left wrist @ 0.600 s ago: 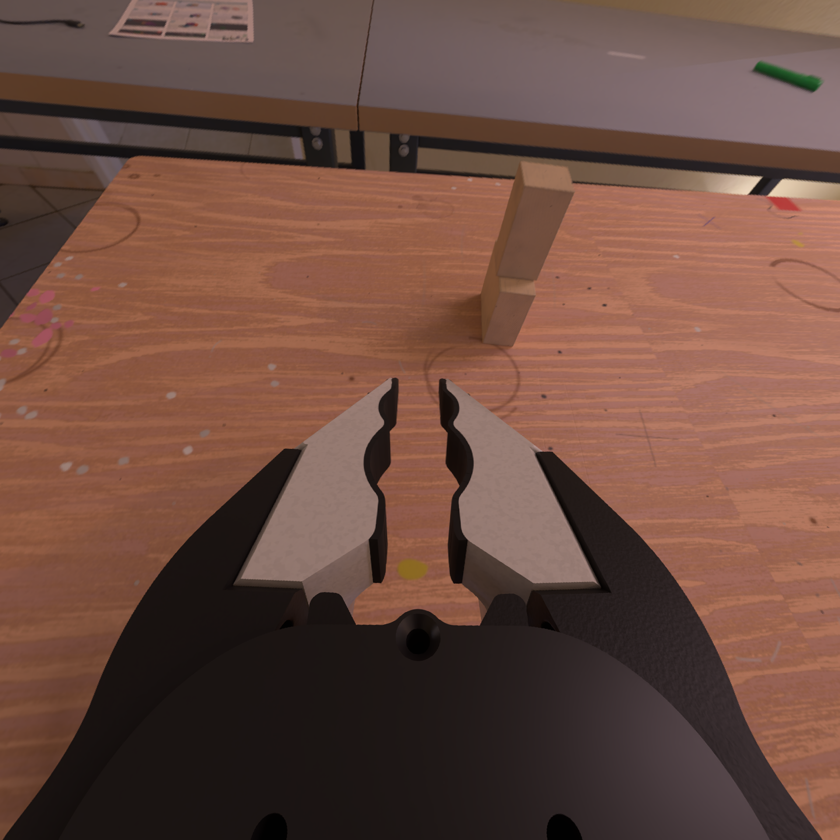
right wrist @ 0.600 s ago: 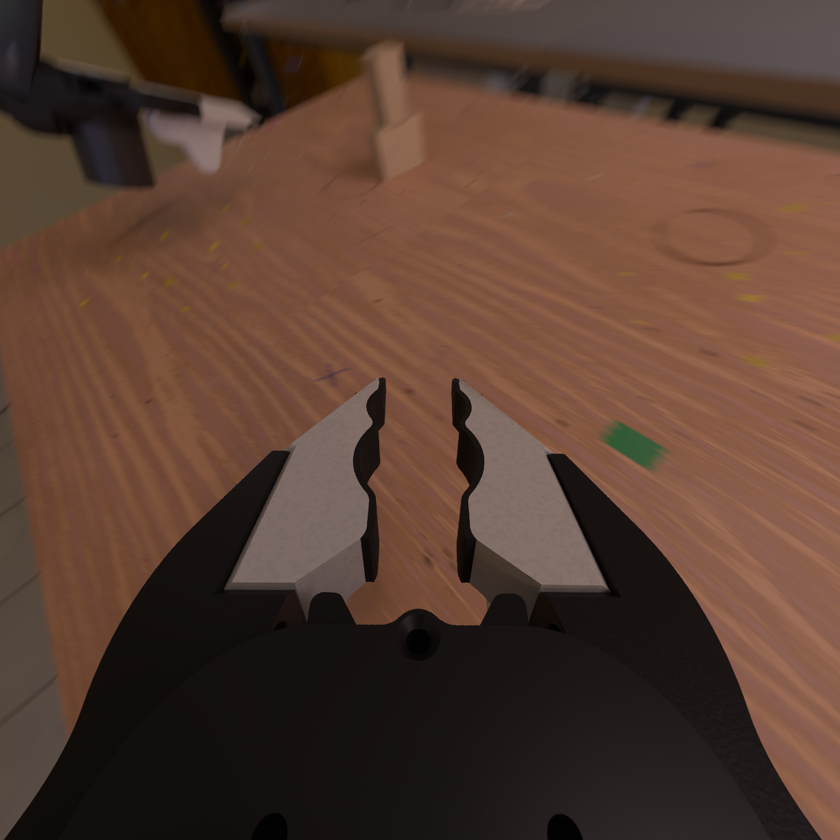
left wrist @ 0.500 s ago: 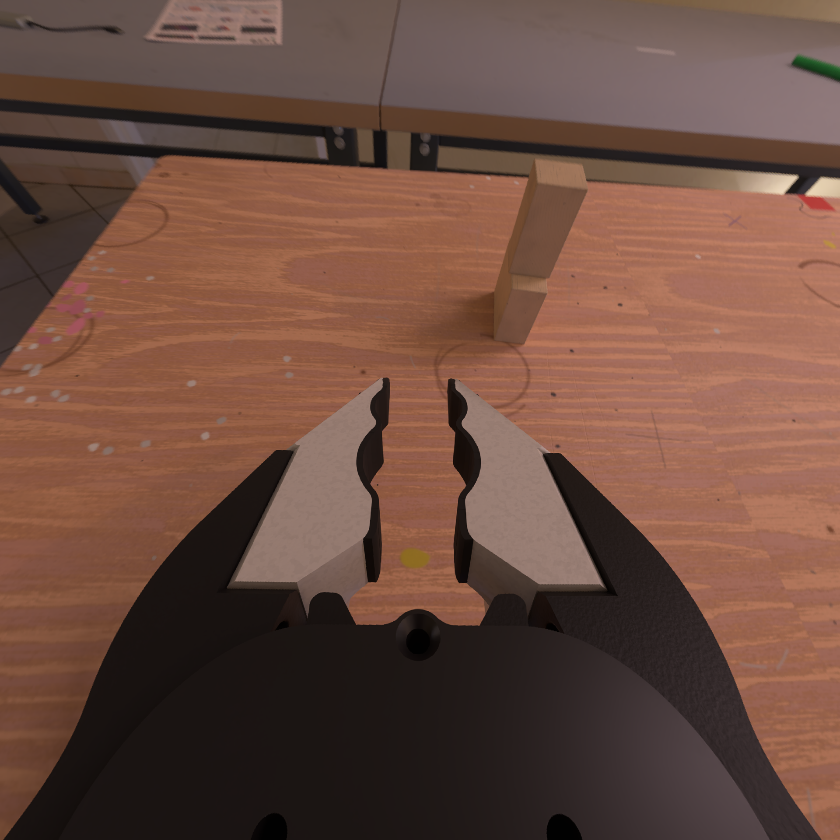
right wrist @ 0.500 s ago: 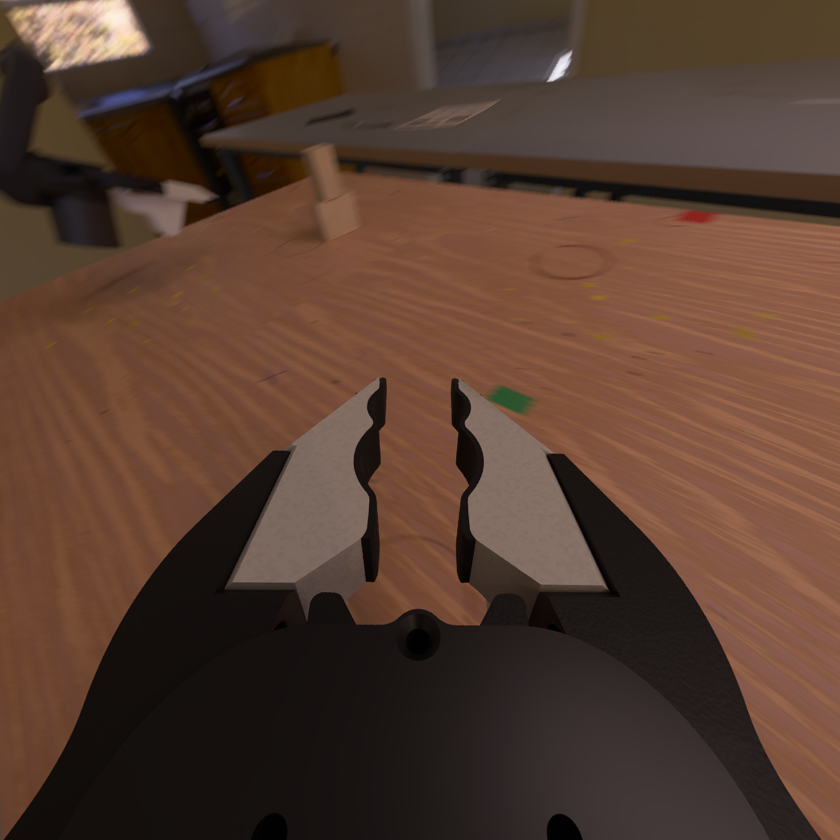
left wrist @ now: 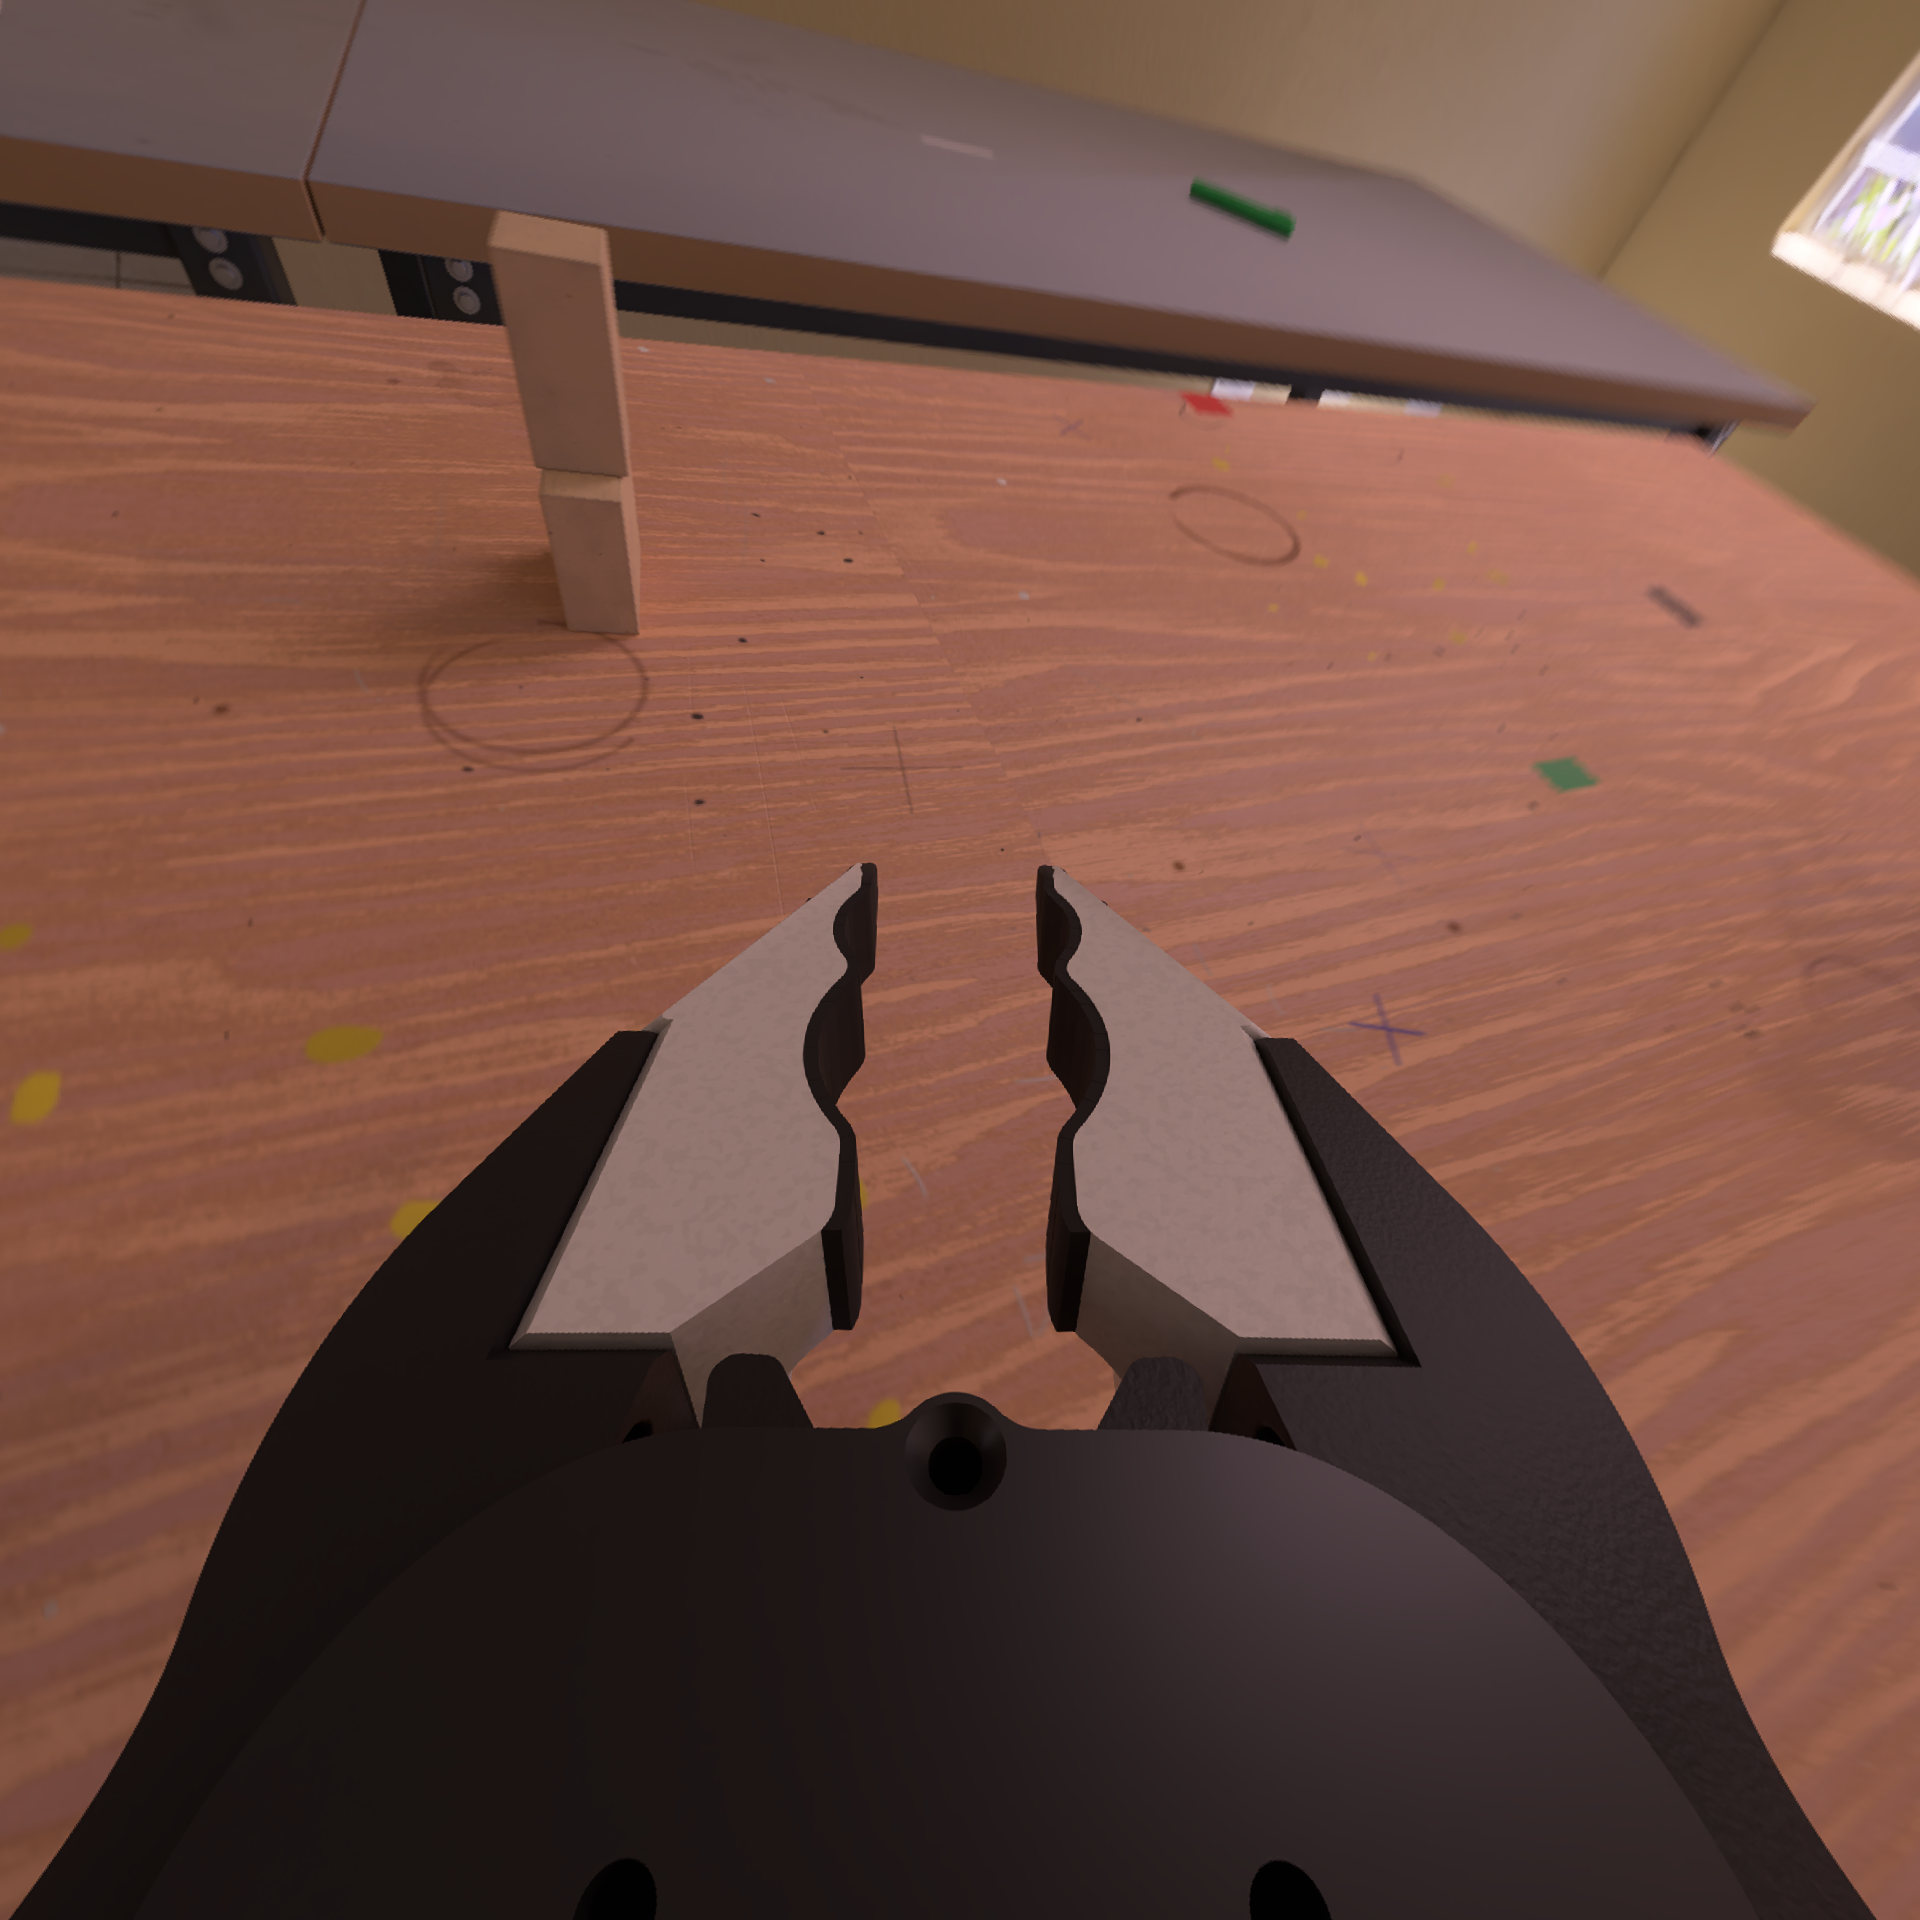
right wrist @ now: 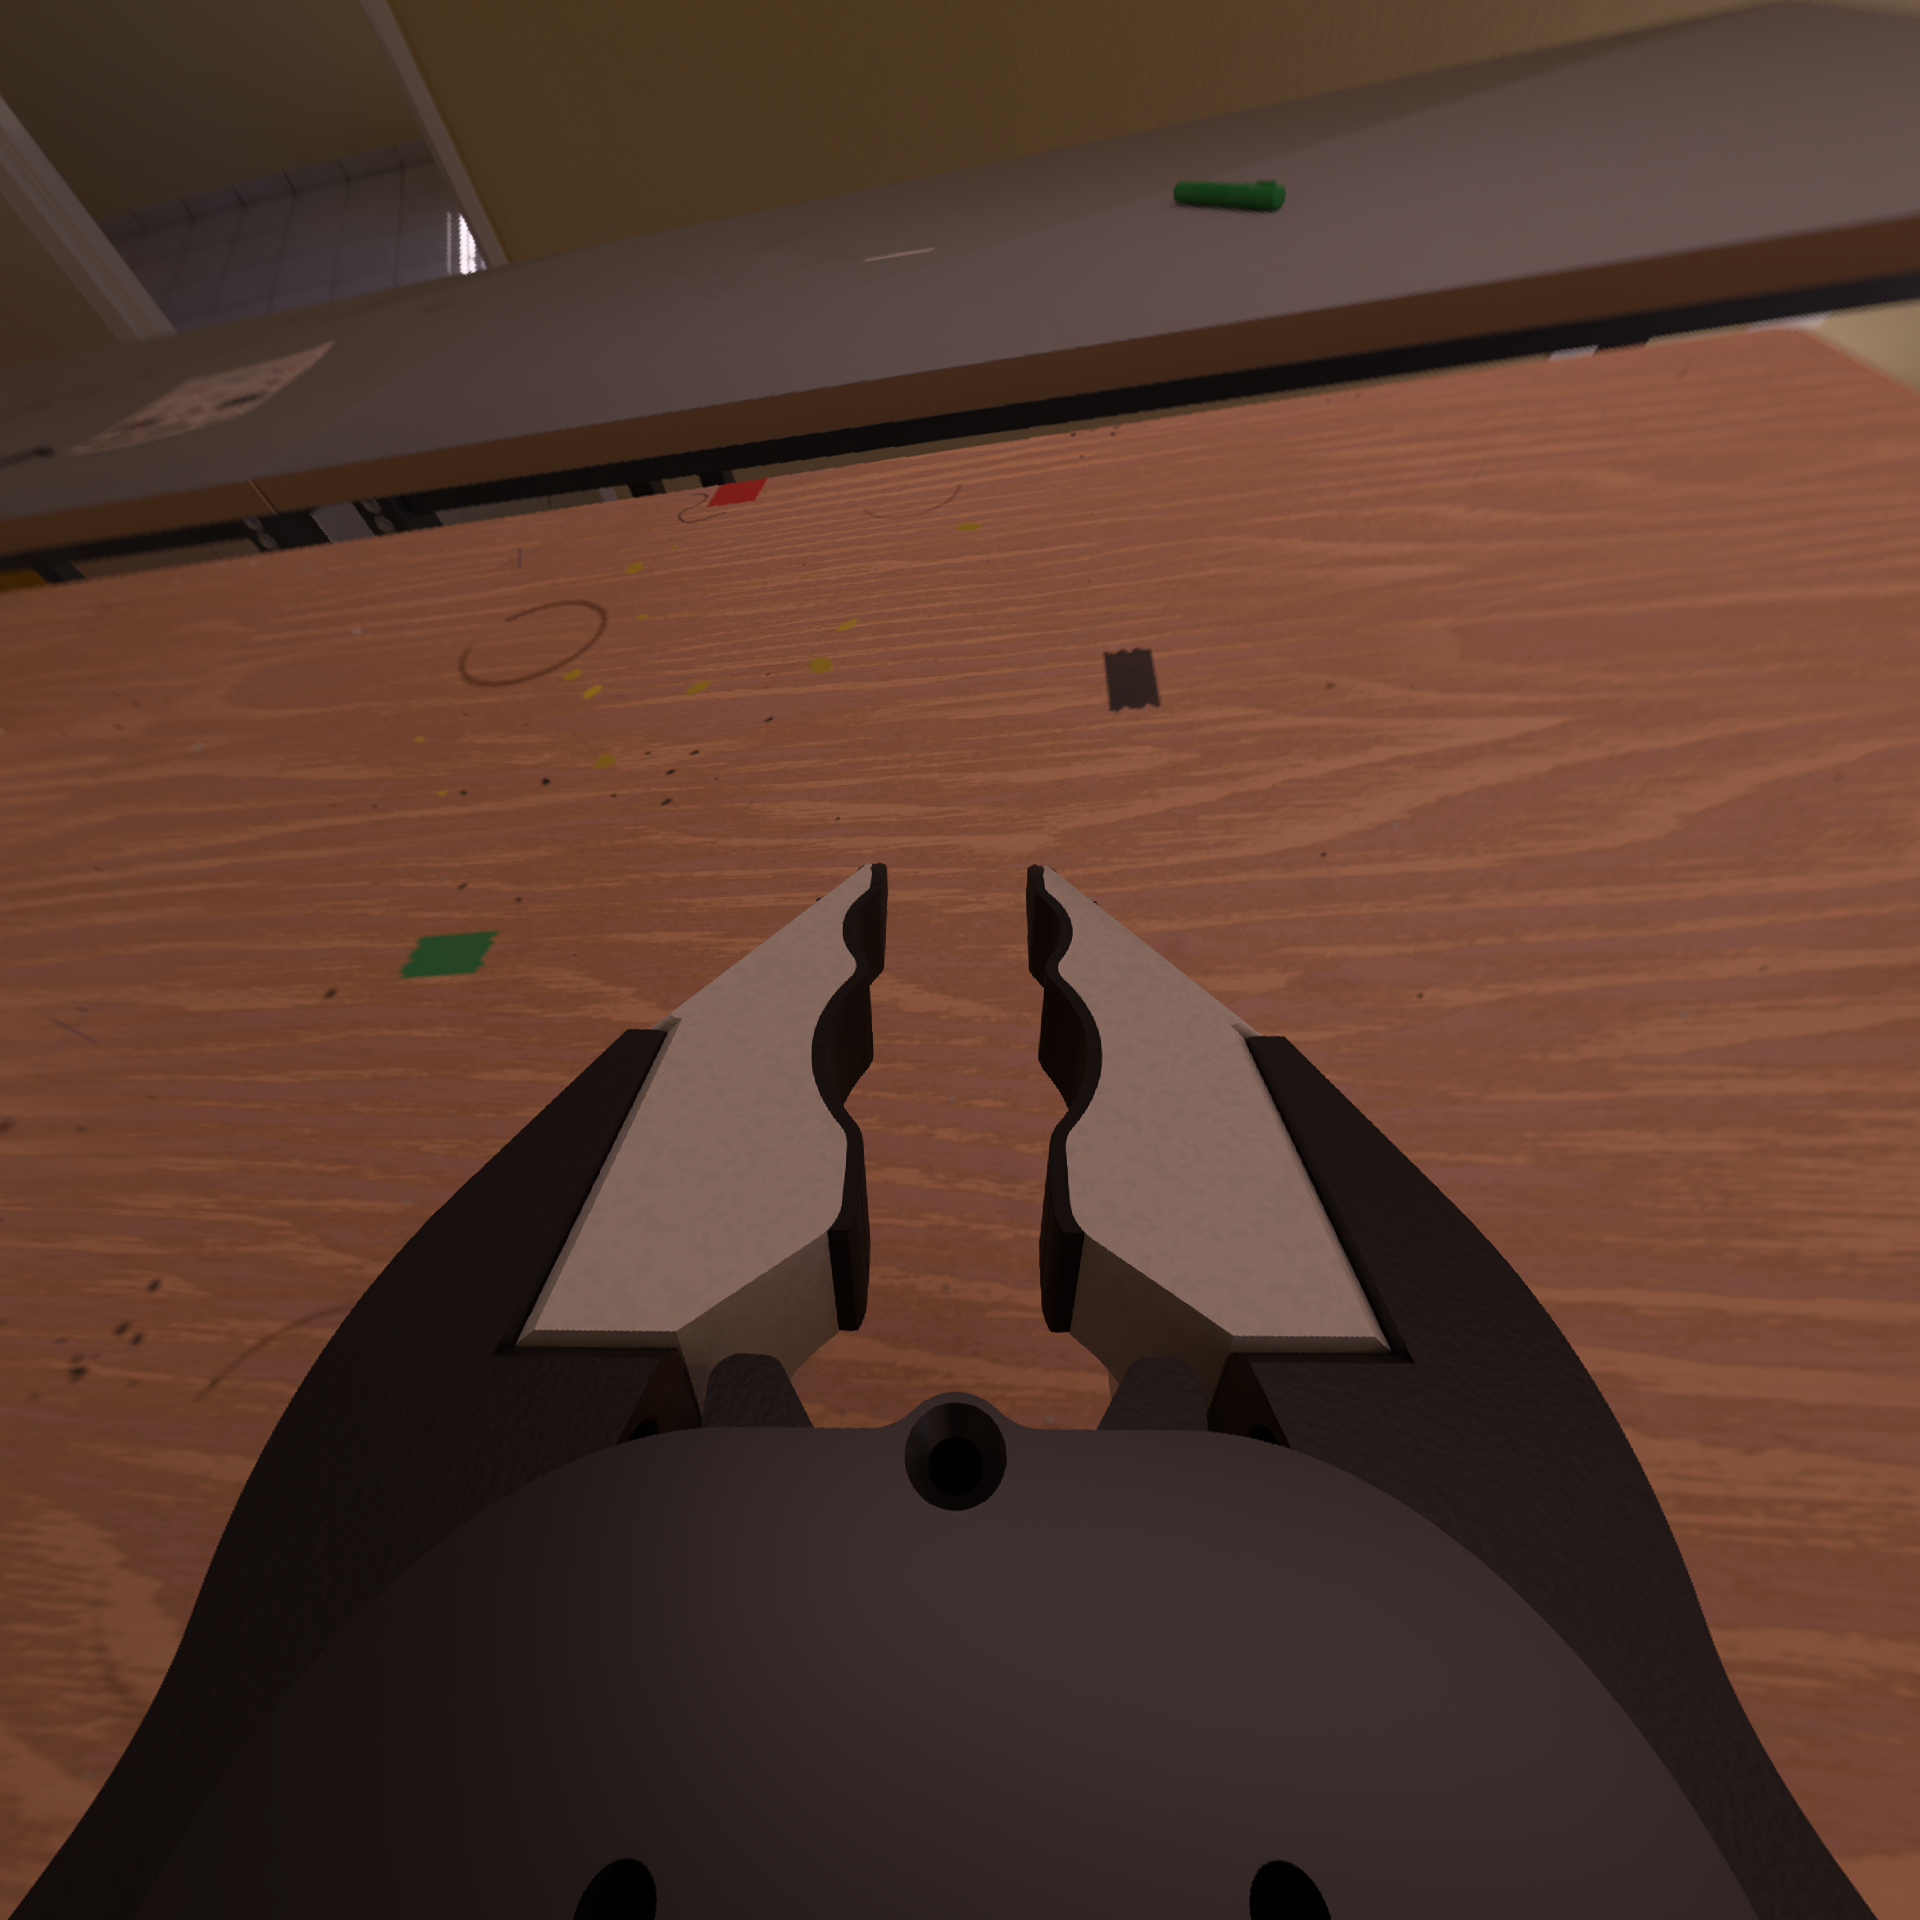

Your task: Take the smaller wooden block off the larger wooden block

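Two pale wooden blocks stand stacked on the wooden table [left wrist: 1351, 727], at the upper left of the left wrist view. The upper block [left wrist: 561, 343] looks taller than the lower block [left wrist: 592, 551], which rests on the table beside a drawn circle. My left gripper [left wrist: 956, 883] is open and empty. It hovers over the table, well short of the stack and to its right. My right gripper [right wrist: 956, 883] is open and empty over the table. The blocks do not show in the right wrist view.
A grey bench [left wrist: 831, 135] with a green object [left wrist: 1242, 208] runs behind the table's far edge, close behind the stack. It also shows in the right wrist view [right wrist: 1039, 312]. Flat green [right wrist: 449, 954], black [right wrist: 1130, 681] and red [right wrist: 738, 491] patches mark the tabletop.
My left gripper has swung right, so the stack has shifted to the upper left, and its jaws stand slightly wider. My right gripper has turned right; the stack and the other gripper have left its view.
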Robot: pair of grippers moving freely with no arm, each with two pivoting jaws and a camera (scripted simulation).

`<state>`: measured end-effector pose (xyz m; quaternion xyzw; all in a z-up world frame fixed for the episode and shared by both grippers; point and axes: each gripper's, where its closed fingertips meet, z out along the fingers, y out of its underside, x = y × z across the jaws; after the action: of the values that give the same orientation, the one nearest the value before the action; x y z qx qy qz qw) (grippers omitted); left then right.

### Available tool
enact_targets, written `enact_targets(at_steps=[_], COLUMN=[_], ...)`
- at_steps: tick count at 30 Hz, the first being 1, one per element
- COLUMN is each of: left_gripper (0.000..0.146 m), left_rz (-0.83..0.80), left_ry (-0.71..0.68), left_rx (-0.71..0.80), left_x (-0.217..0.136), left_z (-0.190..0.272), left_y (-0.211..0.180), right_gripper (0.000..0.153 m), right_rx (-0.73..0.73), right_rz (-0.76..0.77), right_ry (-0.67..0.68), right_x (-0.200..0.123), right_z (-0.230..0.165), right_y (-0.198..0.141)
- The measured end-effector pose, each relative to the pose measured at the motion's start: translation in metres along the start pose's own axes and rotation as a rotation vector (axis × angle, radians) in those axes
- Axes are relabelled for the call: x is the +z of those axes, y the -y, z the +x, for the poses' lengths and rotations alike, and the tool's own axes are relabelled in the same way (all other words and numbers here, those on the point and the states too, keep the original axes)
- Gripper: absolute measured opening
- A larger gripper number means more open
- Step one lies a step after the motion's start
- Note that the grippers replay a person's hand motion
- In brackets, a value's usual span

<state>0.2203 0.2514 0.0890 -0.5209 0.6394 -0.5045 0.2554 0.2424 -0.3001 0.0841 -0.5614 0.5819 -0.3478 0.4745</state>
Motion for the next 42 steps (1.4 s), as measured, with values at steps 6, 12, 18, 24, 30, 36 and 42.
enact_targets(at_steps=[6, 12, 18, 24, 30, 36, 42], left_gripper=[0.030, 0.030, 0.030, 0.028, 0.028, 0.028, 0.028], left_rz=[-0.056, -0.062, -0.080, -0.103, -0.101, -0.112, -0.113], left_ry=[0.024, -0.002, 0.013, 0.054, 0.053, 0.056, 0.044], left_rx=[0.022, -0.014, 0.033, 0.055, 0.036, 0.052, 0.074], left_x=[0.016, 0.012, 0.015, 0.015, 0.015, 0.014, 0.009], left_z=[-0.003, -0.003, 0.001, -0.003, -0.005, -0.003, 0.003], left_y=[-0.005, -0.008, -0.011, -0.015, -0.014, -0.017, -0.020], right_gripper=[0.026, 0.024, 0.023, 0.021, 0.020, 0.020, 0.020], right_rx=[0.113, 0.045, 0.047, 0.049, 0.050, 0.039, -0.023], right_rz=[-0.015, -0.027, -0.036, -0.021, -0.022, -0.025, -0.027], right_ry=[0.038, 0.002, 0.014, 0.014, 0.009, 0.032, 0.053], right_x=[-0.005, -0.005, -0.005, -0.003, -0.002, -0.006, -0.011], right_z=[-0.002, -0.003, -0.006, -0.005, -0.005, -0.017, -0.036], right_y=[-0.006, -0.007, -0.008, -0.004, -0.004, -0.006, -0.010])
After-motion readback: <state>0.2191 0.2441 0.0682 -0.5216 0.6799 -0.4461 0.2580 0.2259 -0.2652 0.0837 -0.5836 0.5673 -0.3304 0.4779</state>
